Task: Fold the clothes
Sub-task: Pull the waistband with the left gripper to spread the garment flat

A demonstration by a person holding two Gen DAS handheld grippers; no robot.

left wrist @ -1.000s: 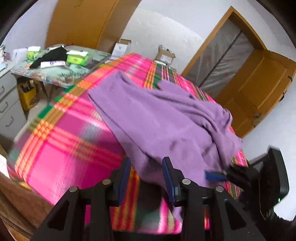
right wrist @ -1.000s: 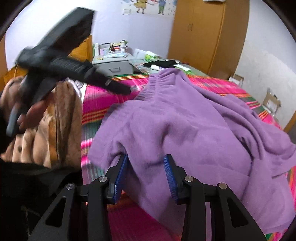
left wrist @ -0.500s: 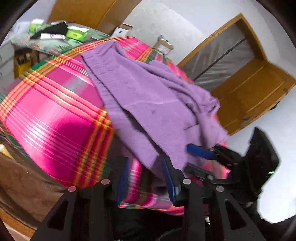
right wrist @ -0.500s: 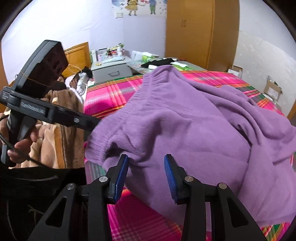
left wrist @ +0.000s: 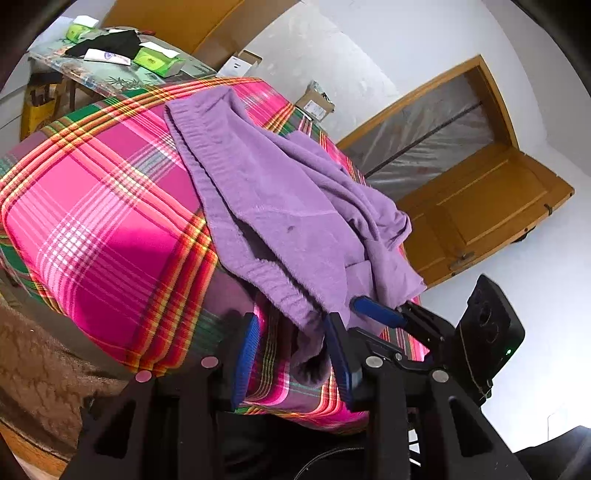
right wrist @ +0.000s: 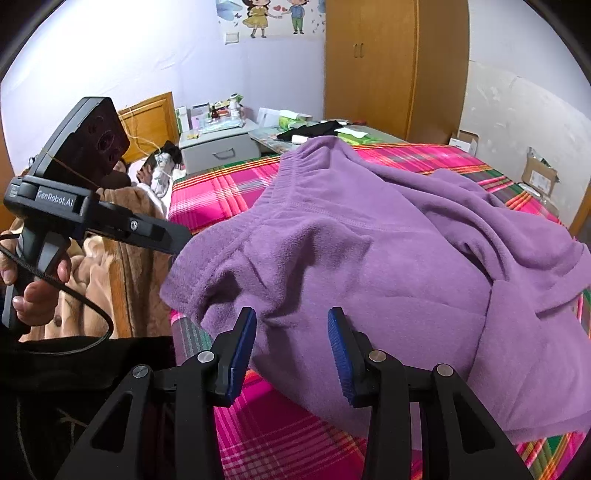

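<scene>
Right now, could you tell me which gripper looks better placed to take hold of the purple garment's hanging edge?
Probably the left gripper: the purple garment droops between its parted pads at the bed edge. The right gripper faces a broad, bunched stretch of cloth with no free edge between its pads.

White plastered walls (right wrist: 517, 110); tall orange-brown wooden wardrobe (right wrist: 373, 66) far right; cluttered patterned tabletop (left wrist: 122, 77) far left; open wooden door (left wrist: 480, 218) right; cartoon wall sticker (right wrist: 273, 14).

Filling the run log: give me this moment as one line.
stage: pre-grasp | garment: purple fleece rumpled on plaid bed | left gripper: open, hem between jaws | right gripper: open at near edge
</scene>
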